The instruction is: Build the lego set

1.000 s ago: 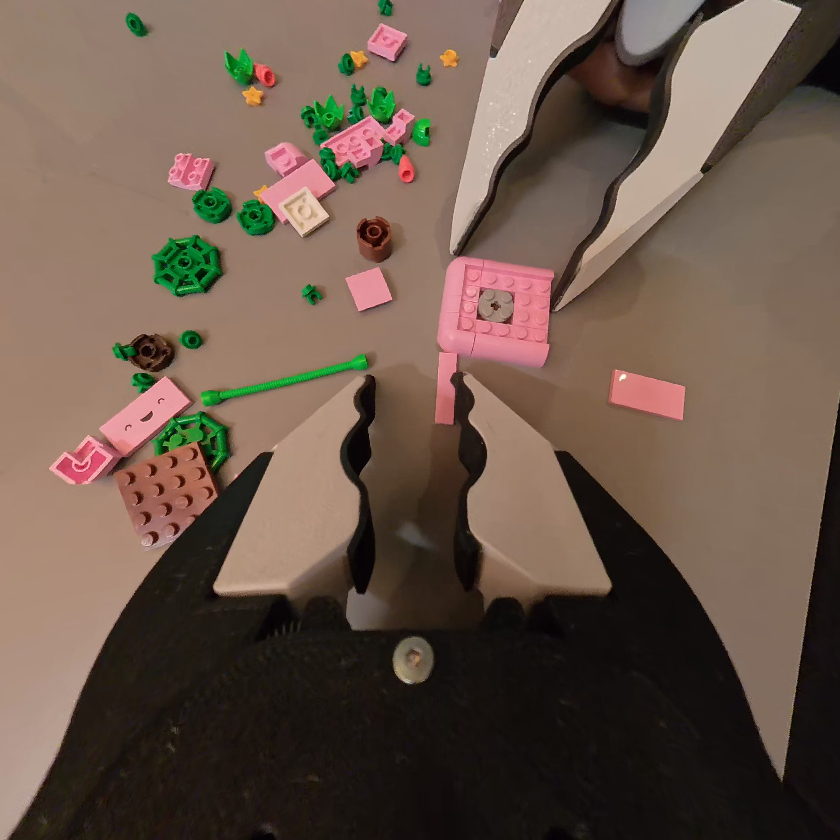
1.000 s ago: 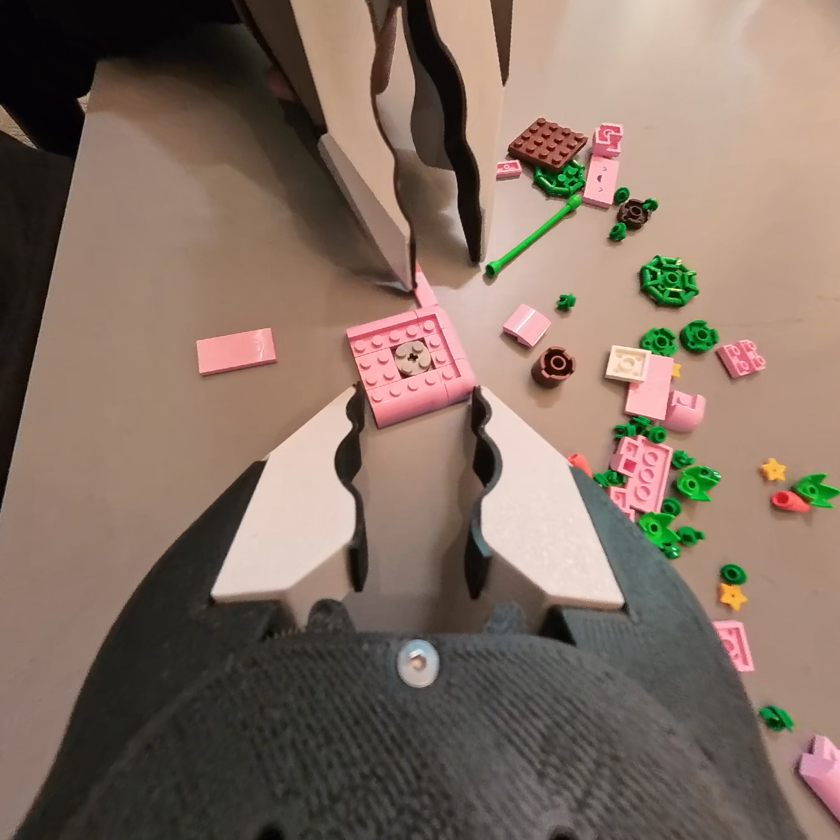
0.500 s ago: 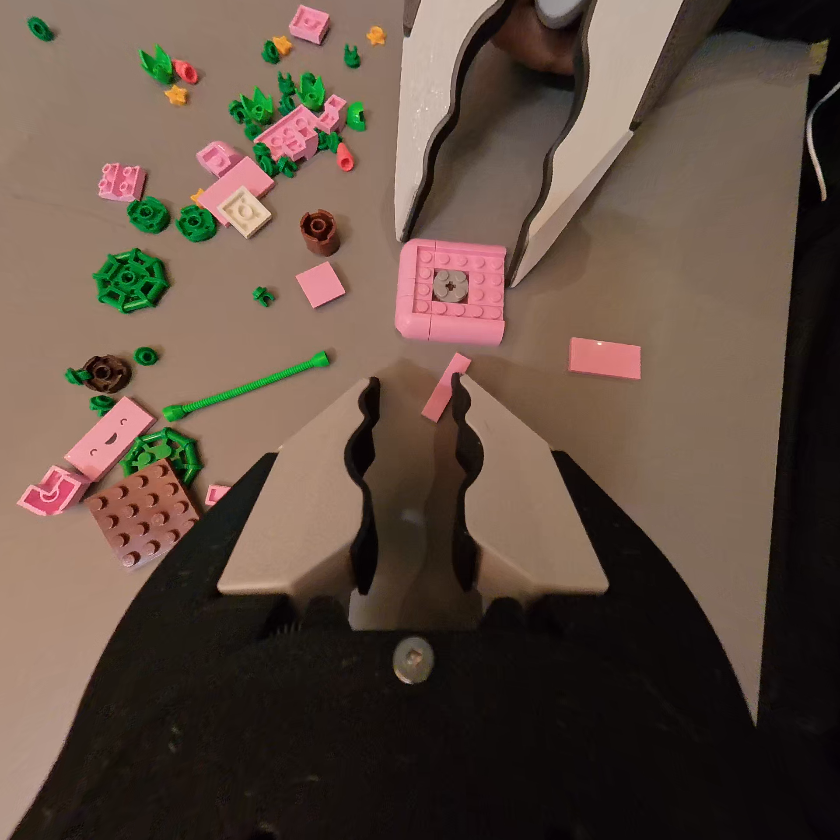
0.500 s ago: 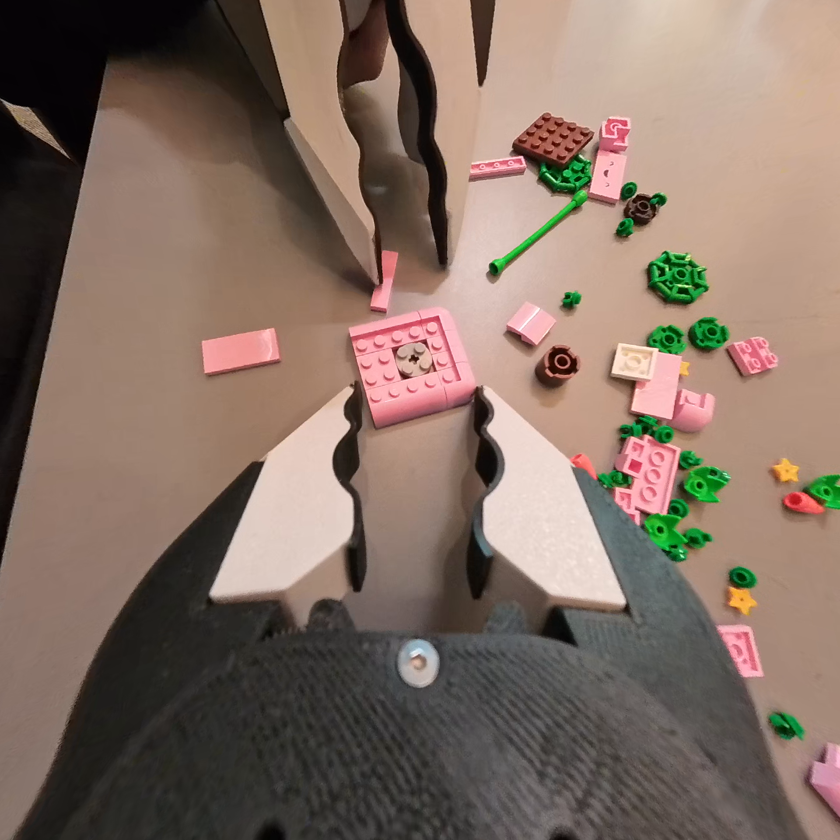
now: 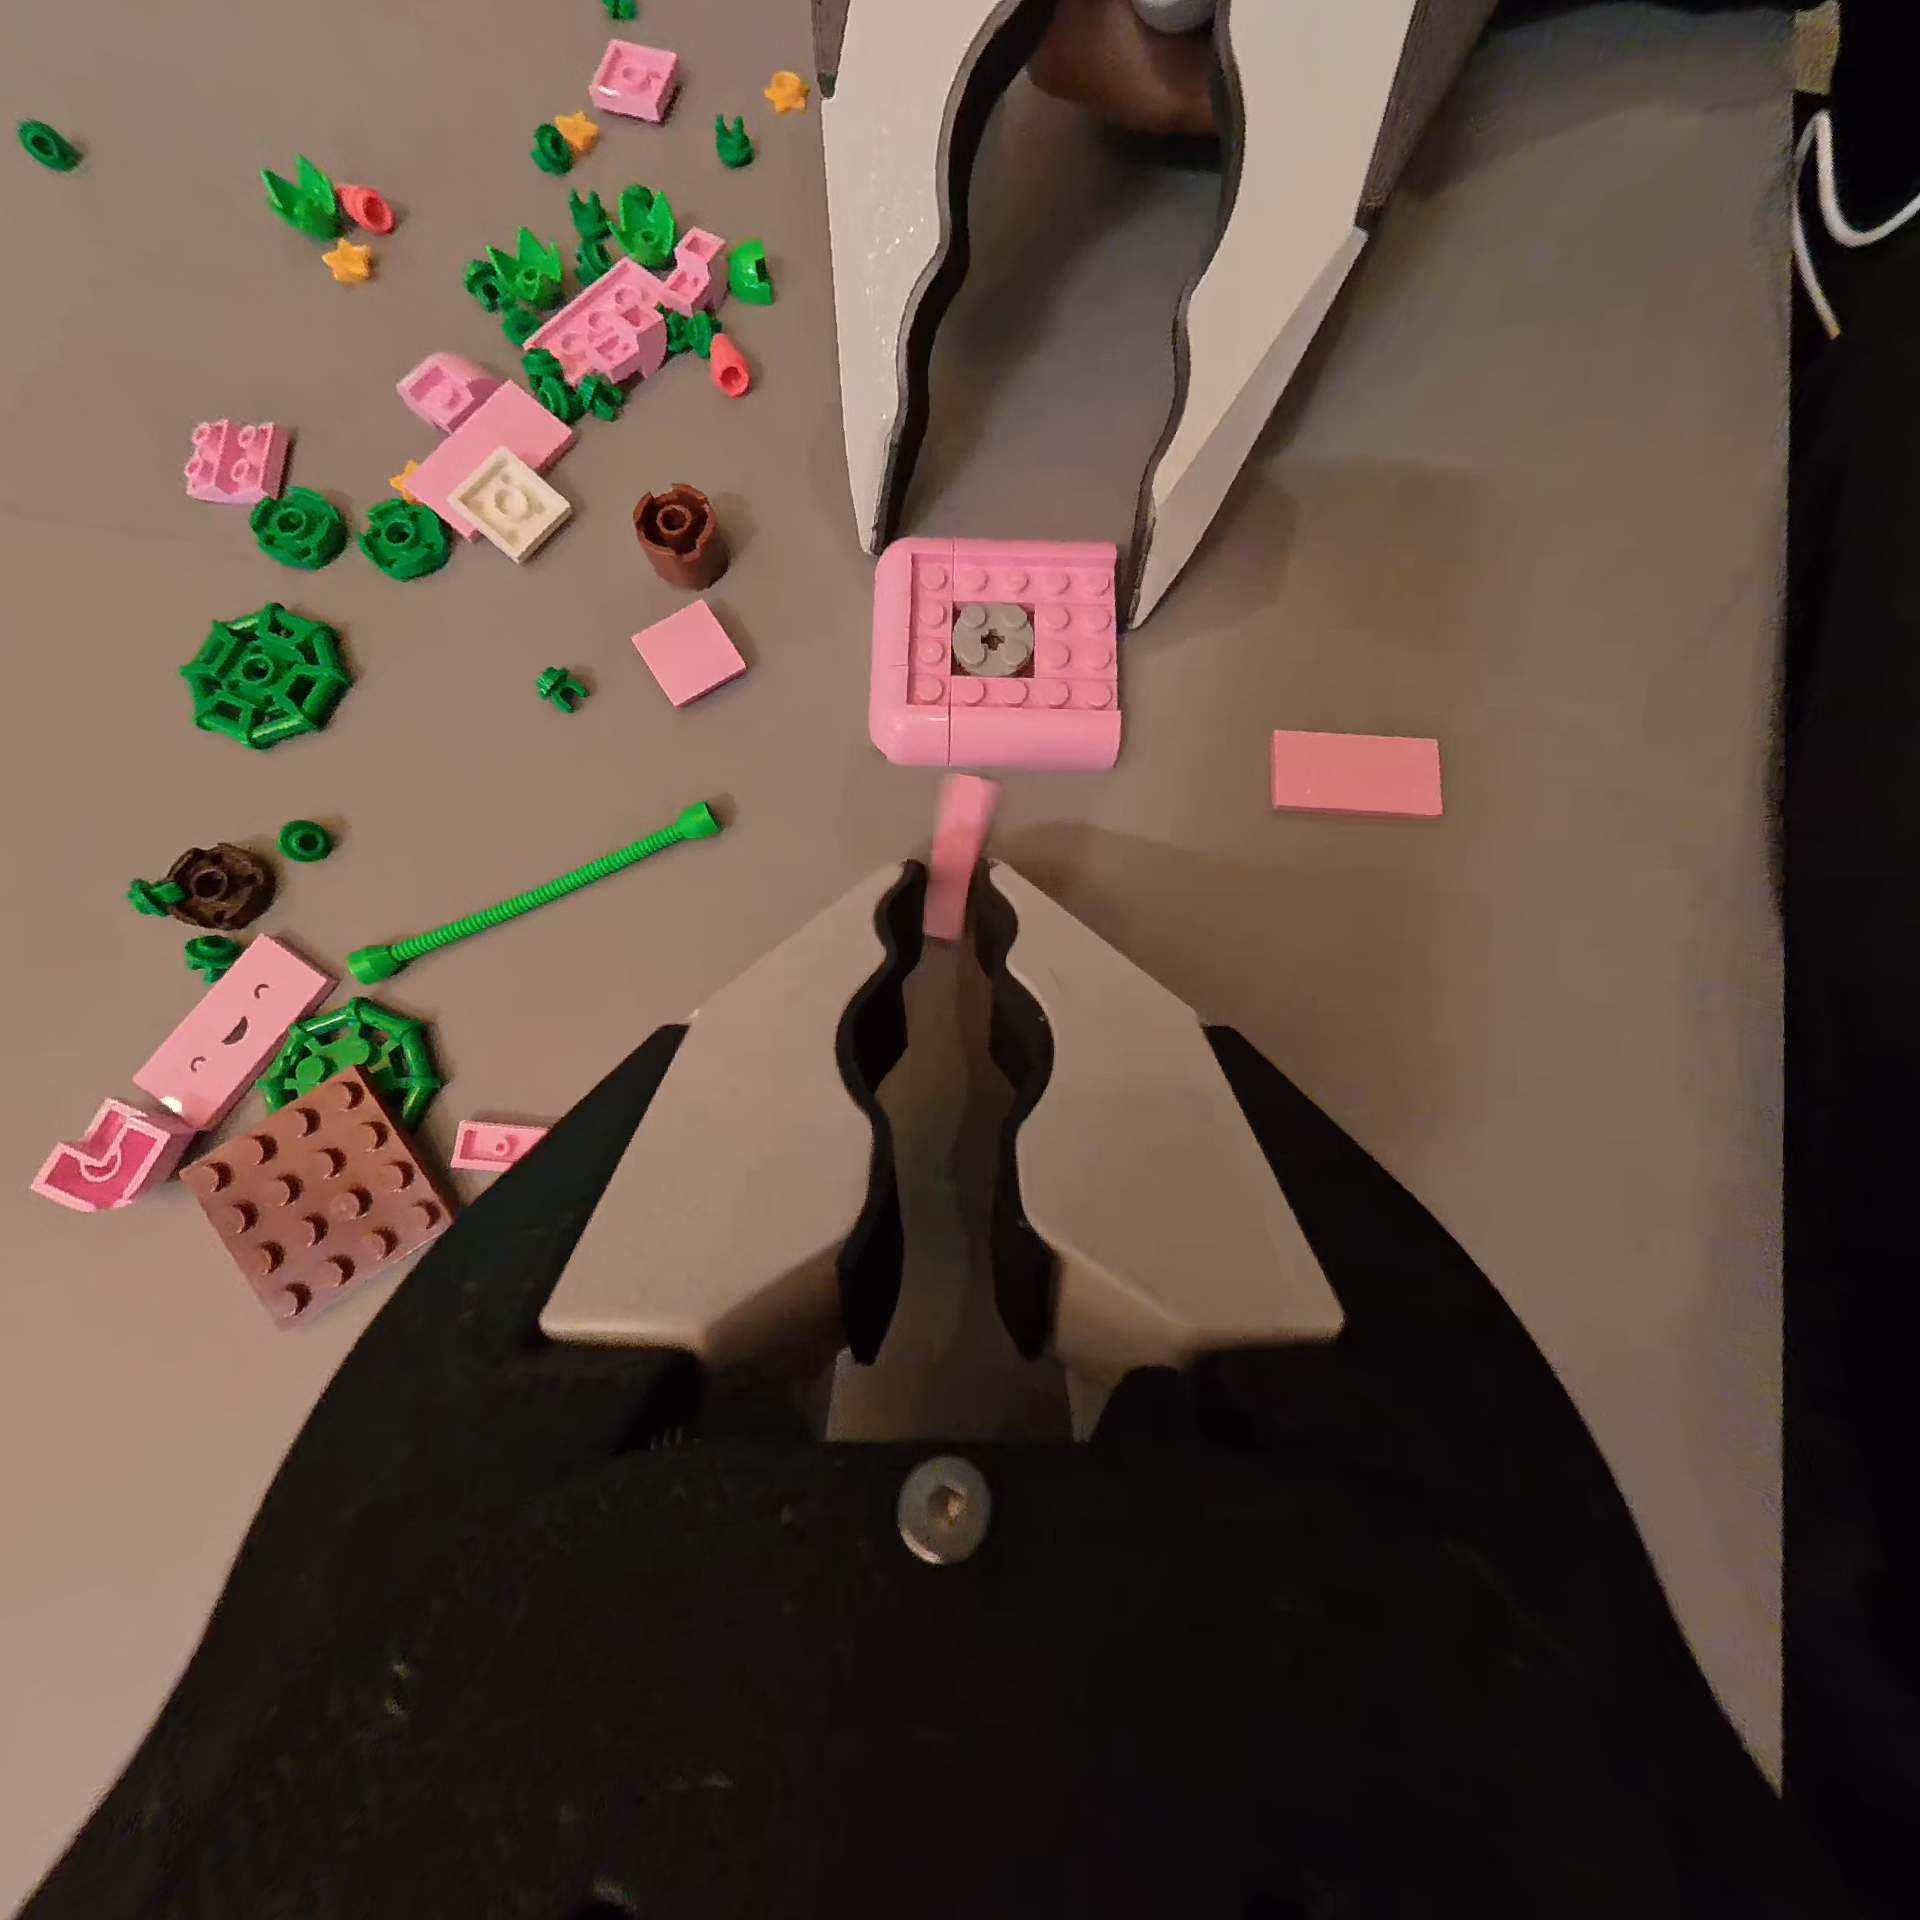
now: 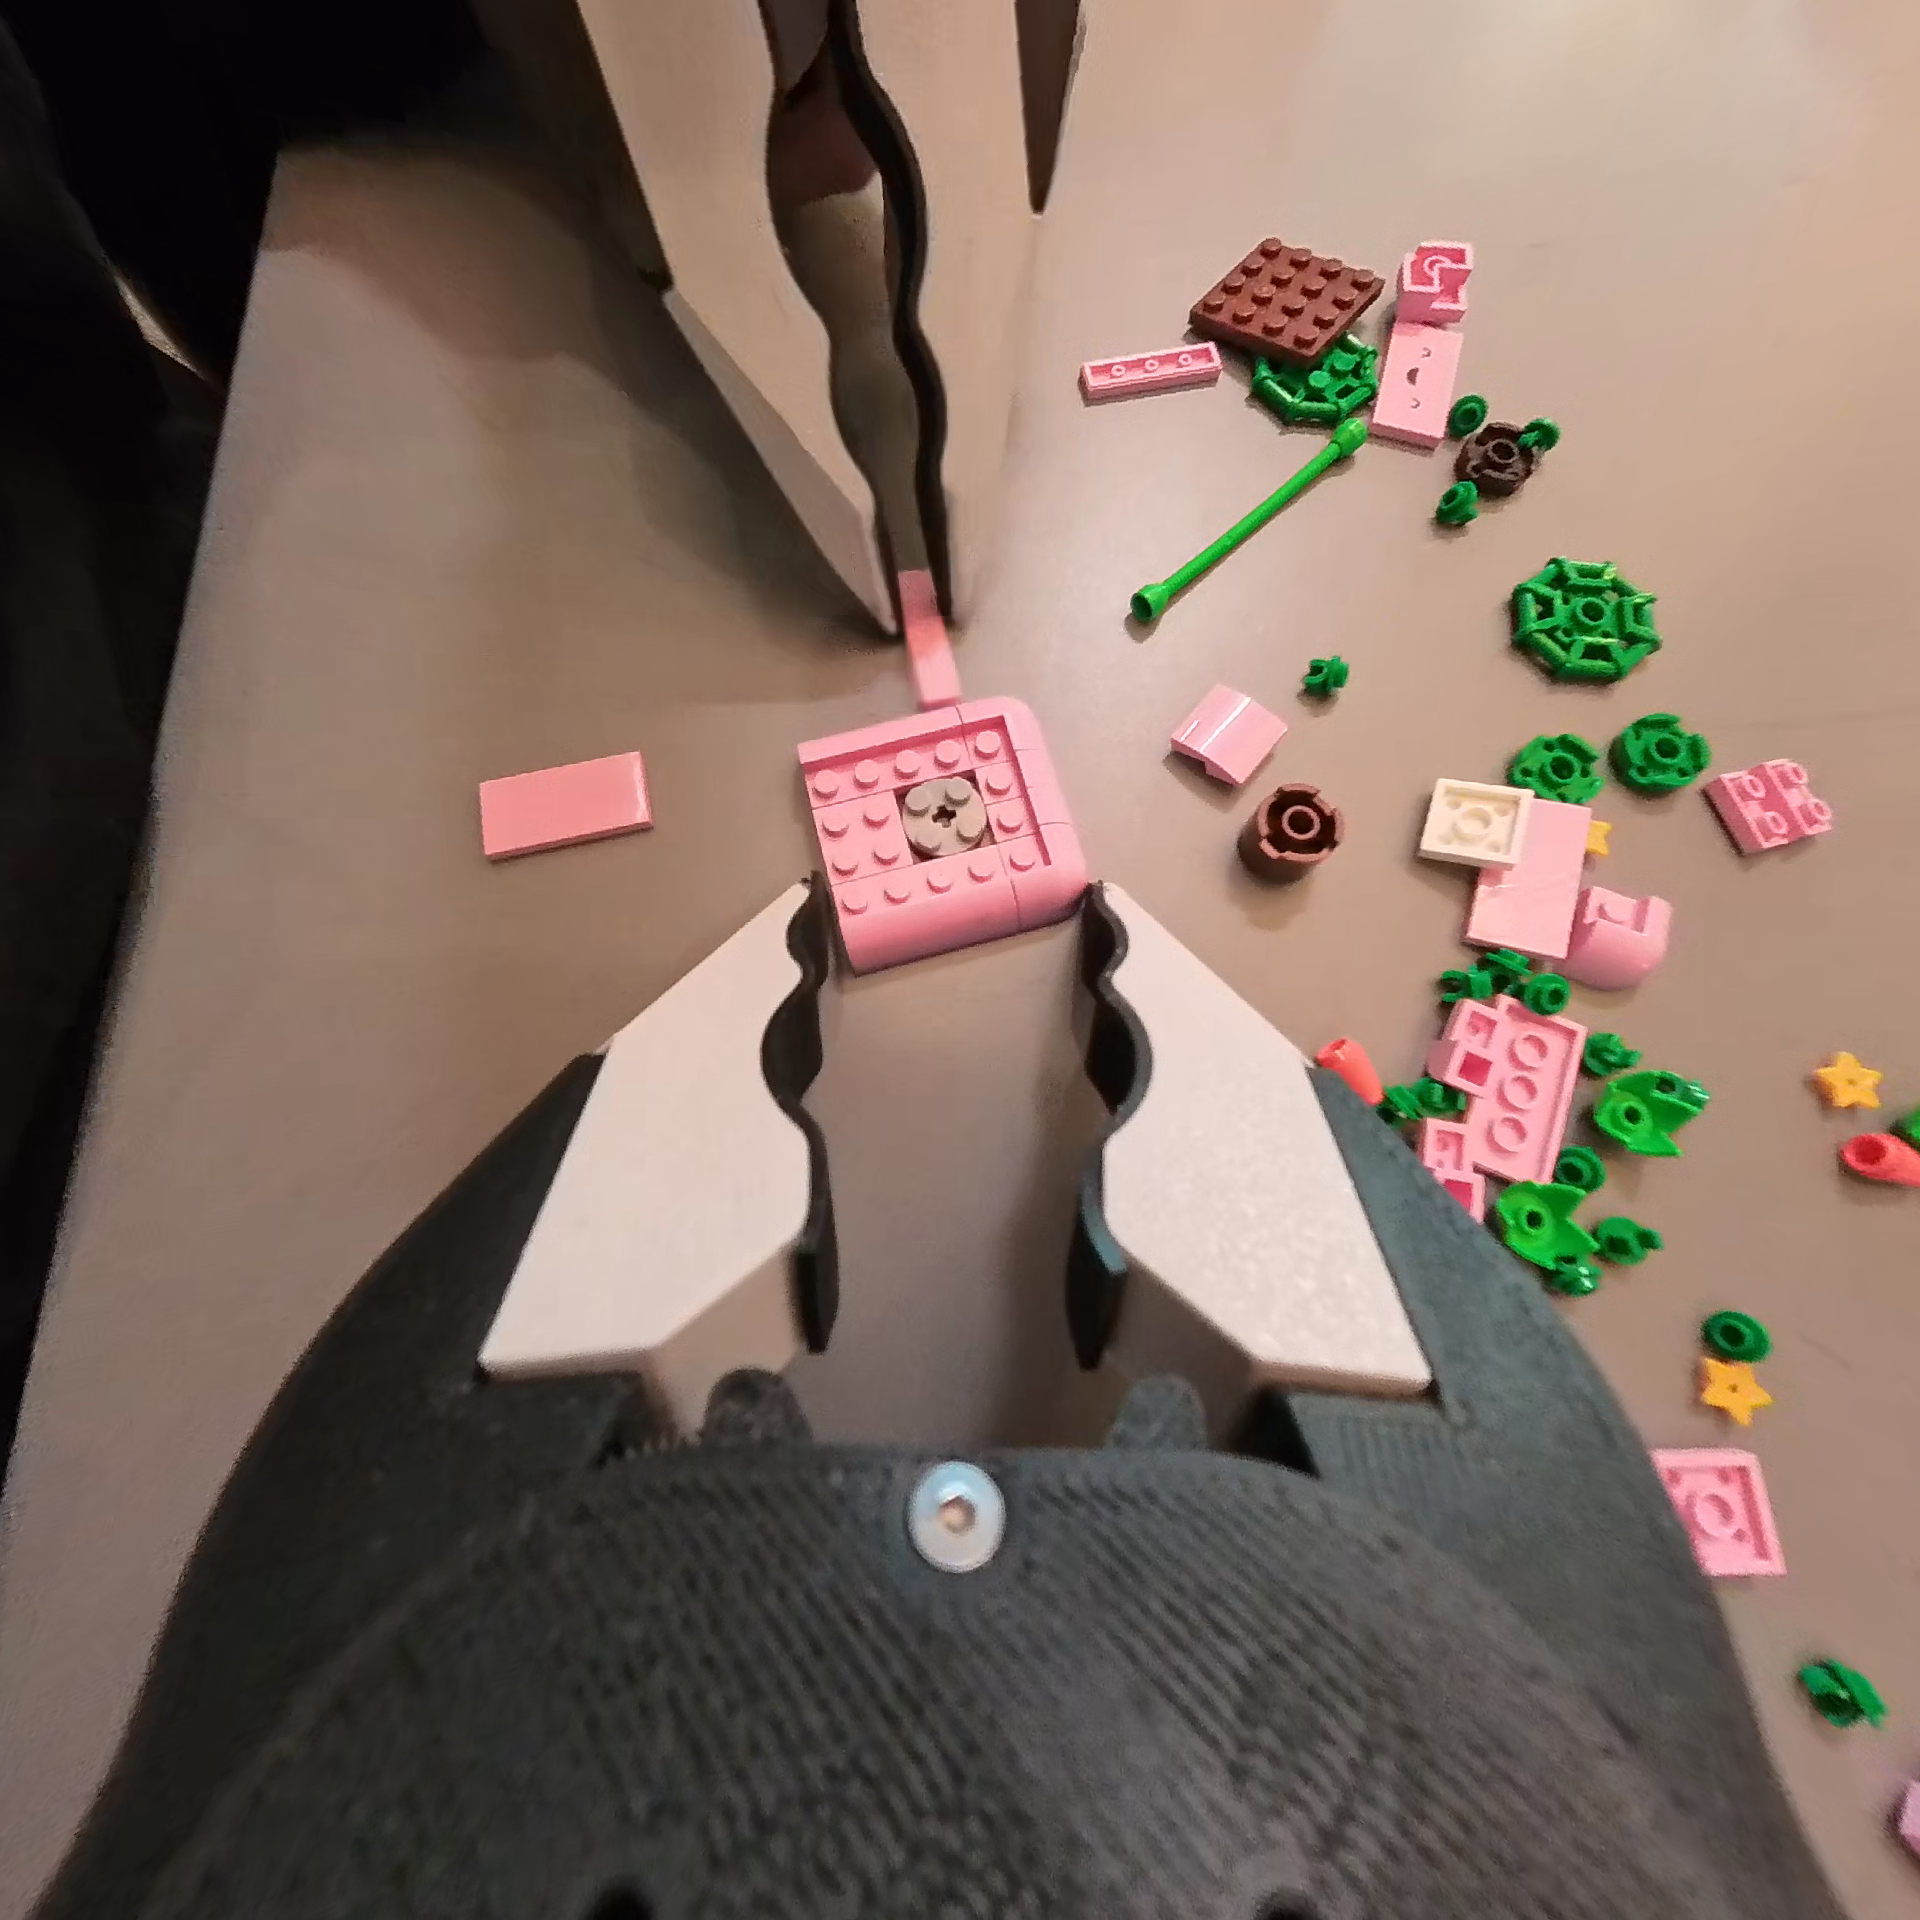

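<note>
A square pink assembly (image 5: 995, 727) with a grey round stud piece in its middle sits on the grey table (image 5: 1455, 1039). It also shows in the right wrist view (image 6: 883, 831). My left gripper (image 5: 951, 883) is shut on a narrow pink strip (image 5: 961, 847). The strip's free end points at the assembly's near side. In the right wrist view the strip (image 6: 928, 649) reaches the assembly's far edge. My right gripper (image 6: 951, 896) is open, its fingertips flanking the assembly's near corners. It shows opposite in the left wrist view (image 5: 1008, 577).
A flat pink tile (image 5: 1356, 774) lies alone toward the table's edge (image 5: 1787, 935). On the other side lie loose parts: a brown studded plate (image 5: 317, 1195), a green rod (image 5: 530, 894), a brown round brick (image 5: 681, 535), a small pink square tile (image 5: 689, 655), and green and pink bits. There is about 6 centimeters between the tips of the two grippers. Between my right fingertips and the brown round brick (image 5: 681, 535) there is roughly 4 centimeters. The right camera catches it too, in the right wrist view (image 6: 1285, 809).
My left gripper has closed on the narrow pink strip, which lay loose and tilted by its finger before. The strip now points straight at the assembly. The right gripper stays around the assembly.
</note>
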`<state>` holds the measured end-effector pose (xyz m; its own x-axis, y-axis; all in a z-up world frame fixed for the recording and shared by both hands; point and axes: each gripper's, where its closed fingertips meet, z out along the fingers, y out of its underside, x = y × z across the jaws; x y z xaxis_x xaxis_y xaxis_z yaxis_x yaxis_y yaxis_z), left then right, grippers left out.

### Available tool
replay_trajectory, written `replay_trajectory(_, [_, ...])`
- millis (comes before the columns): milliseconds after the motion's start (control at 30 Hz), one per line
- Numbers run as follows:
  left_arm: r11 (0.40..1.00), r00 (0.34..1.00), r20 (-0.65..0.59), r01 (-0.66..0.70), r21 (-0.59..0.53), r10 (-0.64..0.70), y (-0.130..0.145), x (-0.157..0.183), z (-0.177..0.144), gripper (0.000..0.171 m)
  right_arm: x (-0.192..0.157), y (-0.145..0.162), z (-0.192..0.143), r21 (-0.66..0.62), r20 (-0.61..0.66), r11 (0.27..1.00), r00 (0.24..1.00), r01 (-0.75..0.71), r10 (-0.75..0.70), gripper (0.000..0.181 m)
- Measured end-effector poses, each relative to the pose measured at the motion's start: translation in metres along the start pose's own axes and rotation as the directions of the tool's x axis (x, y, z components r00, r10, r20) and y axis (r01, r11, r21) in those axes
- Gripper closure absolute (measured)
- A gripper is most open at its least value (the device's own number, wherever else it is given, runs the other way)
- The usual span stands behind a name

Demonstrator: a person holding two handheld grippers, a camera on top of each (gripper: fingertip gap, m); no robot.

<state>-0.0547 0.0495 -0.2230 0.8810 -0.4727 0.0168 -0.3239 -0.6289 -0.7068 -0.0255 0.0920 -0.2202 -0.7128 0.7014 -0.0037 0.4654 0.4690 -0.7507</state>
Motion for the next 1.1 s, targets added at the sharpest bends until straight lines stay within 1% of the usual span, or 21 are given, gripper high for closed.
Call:
replay_trajectory(167, [0.999,0.999,-0.039,0.031,0.023,-0.030,-0.002,0.000,-0.002,0.166,0.000,0.000,0.000,0.003,0.011,1.000,1.000,-0.013,0.013,0.133])
replay_trajectory(300, [0.990,0.997,-0.057,0.064,0.123,-0.057,-0.016,-0.006,-0.011,0.166,0.000,-0.001,0.000,0.007,0.026,1.000,0.999,-0.029,0.028,0.133])
replay_trajectory(433, [0.969,0.996,-0.058,0.078,0.235,-0.066,-0.040,-0.008,-0.015,0.168,-0.001,-0.003,0.001,0.007,0.029,1.000,0.999,-0.022,0.022,0.133])
replay_trajectory(500, [0.973,0.999,-0.037,0.037,0.228,-0.029,-0.048,-0.002,-0.007,0.168,-0.001,-0.003,0.002,0.006,0.029,1.000,0.999,-0.017,0.016,0.133])
replay_trajectory(567, [0.982,1.000,0.010,-0.030,0.188,0.028,-0.050,0.000,0.005,0.168,-0.001,-0.003,0.003,0.005,0.029,1.000,0.999,-0.016,0.016,0.133])
replay_trajectory(633, [0.988,0.996,0.028,-0.085,0.127,0.082,-0.045,0.005,0.016,0.168,-0.001,-0.003,0.003,0.004,0.022,1.000,1.000,-0.008,0.008,0.133])
replay_trajectory(667, [0.989,0.994,0.040,-0.106,0.103,0.102,-0.042,0.006,0.019,0.171,-0.001,-0.003,0.003,0.002,0.015,1.000,1.000,0.000,0.000,0.133])
replay_trajectory(767, [0.987,0.986,0.088,-0.147,0.066,0.141,-0.038,0.003,0.023,0.171,-0.002,-0.003,0.003,0.000,0.006,1.000,1.000,0.014,-0.014,0.134])
replay_trajectory(867, [0.986,0.984,0.108,-0.150,0.068,0.142,-0.038,-0.001,0.021,0.171,-0.002,-0.003,0.003,0.000,0.007,1.000,1.000,0.013,-0.013,0.134])
replay_trajectory(933, [0.986,0.986,0.099,-0.146,0.081,0.138,-0.038,-0.001,0.020,0.171,-0.002,-0.003,0.003,0.000,0.007,1.000,1.000,0.013,-0.013,0.134])
replay_trajectory(1033, [0.983,0.991,0.080,-0.121,0.137,0.110,-0.043,-0.001,0.013,0.168,-0.002,-0.003,0.003,0.003,0.005,1.000,1.000,0.010,-0.010,0.133])
replay_trajectory(1100, [0.979,0.996,0.064,-0.080,0.186,0.069,-0.047,-0.004,0.007,0.164,-0.001,-0.007,-0.001,0.035,0.007,0.999,1.000,0.004,-0.004,0.132])
